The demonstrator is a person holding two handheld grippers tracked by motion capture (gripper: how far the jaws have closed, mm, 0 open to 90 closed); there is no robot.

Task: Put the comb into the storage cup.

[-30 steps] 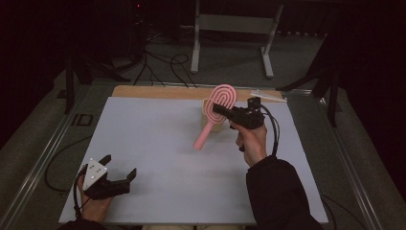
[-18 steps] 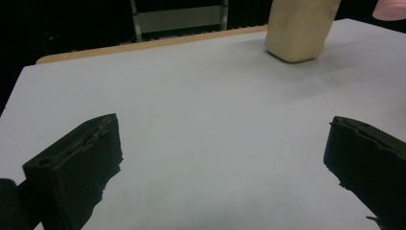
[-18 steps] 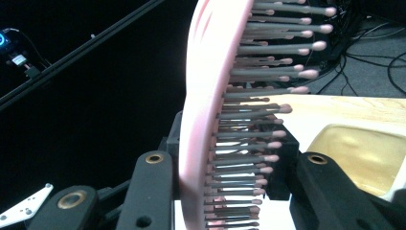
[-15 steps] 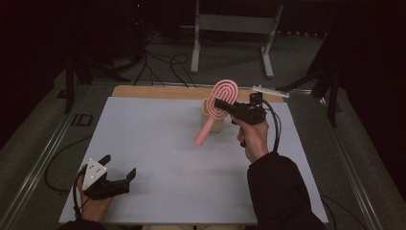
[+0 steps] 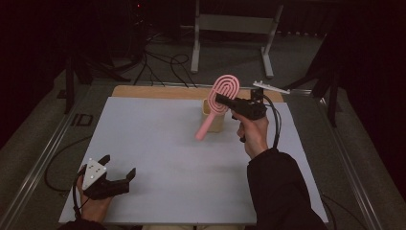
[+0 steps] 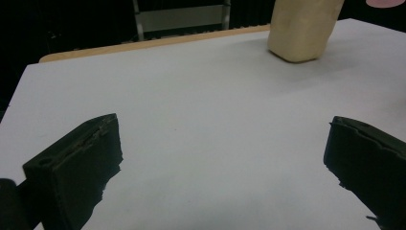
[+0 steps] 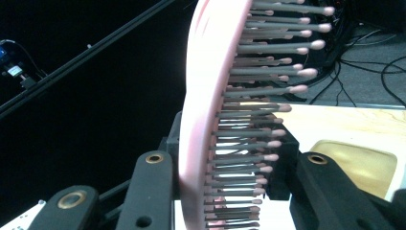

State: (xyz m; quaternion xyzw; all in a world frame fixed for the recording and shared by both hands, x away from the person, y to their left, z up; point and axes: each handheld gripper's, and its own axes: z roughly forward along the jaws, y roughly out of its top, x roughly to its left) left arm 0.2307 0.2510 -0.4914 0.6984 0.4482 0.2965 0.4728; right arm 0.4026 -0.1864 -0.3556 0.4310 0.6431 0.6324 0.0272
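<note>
cream cup (image 5: 214, 119) just behind hairbrush (image 5: 221, 98)

Hairbrush (image 7: 210, 96) cut off at top edge, cup (image 5: 213, 120) partly hidden behind it

This looks like a lab room set up for filming tests, not a home. The desk (image 5: 158, 143) has a plain white top with a strip of bare wood at its far edge. Metal rails (image 5: 40, 163) run along its sides. Behind the desk, black cables (image 5: 158, 62) lie in loops on the grey floor. A grey metal stand (image 5: 234, 28) sits behind the desk too. All around the desk the room is very dark.
</note>
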